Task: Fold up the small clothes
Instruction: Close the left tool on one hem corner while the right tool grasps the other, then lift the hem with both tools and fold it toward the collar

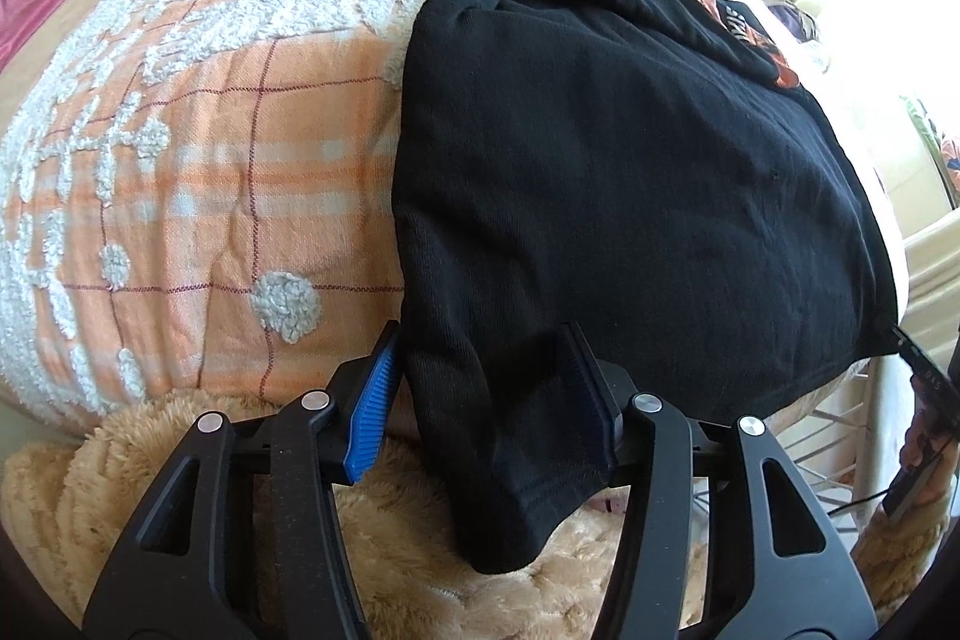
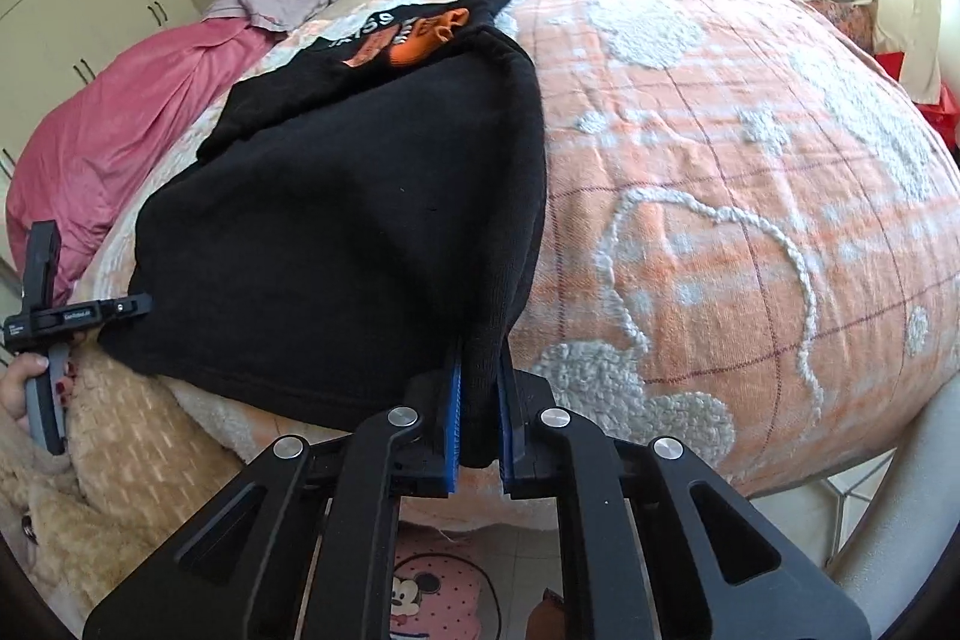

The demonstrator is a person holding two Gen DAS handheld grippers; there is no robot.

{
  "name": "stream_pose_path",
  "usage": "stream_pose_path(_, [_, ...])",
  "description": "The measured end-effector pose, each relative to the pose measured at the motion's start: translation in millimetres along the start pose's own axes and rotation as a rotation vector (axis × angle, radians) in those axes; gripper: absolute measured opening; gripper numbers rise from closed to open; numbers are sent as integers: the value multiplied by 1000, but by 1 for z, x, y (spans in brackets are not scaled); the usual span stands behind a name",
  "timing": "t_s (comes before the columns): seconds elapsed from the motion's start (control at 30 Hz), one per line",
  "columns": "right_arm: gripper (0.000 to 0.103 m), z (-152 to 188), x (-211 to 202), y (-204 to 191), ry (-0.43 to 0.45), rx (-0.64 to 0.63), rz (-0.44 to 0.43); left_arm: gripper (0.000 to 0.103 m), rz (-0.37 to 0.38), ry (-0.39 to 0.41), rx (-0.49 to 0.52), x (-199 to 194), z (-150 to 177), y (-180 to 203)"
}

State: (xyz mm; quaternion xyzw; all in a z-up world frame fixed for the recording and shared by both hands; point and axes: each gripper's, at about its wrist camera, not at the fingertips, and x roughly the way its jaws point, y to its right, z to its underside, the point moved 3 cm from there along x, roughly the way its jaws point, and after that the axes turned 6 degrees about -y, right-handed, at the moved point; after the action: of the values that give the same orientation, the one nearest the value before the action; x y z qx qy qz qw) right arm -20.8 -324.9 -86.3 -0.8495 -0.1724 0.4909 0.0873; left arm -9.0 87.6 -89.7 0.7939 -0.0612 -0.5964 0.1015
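While right tool (image 2: 480,424) pinches black shirt (image 2: 336,232) | left tool (image 1: 480,400) half-open, straddling hem

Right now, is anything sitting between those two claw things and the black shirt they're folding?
Nothing visible does. The right gripper is already shut on the near corner of the black shirt. The left gripper straddles the other near corner, cloth between its fingers, its blue pads apart. The shirt lies on the orange blanket.
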Motion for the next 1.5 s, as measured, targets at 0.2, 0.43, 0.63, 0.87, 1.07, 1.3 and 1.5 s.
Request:
stream_pose_path(0.2, [8, -18, -32, 1, 111, 24, -57, 40, -16, -6, 12, 1, 2, 4])
stream_pose_path(0.43, [8, -37, -47, -8, 175, 22, -69, 9, -15, 3, 18, -6, 7, 7])
stream_pose_path(0.63, [8, -42, -49, -11, 180, 28, -75, 3, 48, 38, -3, -25, 10, 7])
stream_pose_path(0.87, [8, -46, -56, -12, 202, 31, -77, 3, 96, 142, -2, -65, 6, 9])
stream_pose_path(1.07, [8, -54, -67, -13, 250, 55, -97, 3, 135, 222, -27, -94, -4, 7])
stream_pose_path(1.3, [8, -75, -74, -18, 300, 58, -121, 3, 167, 294, -55, -113, -27, 6])
stream_pose_path(1.5, [8, -99, -77, -24, 341, 47, -133, 3, 157, 336, -58, -122, -48, 8])
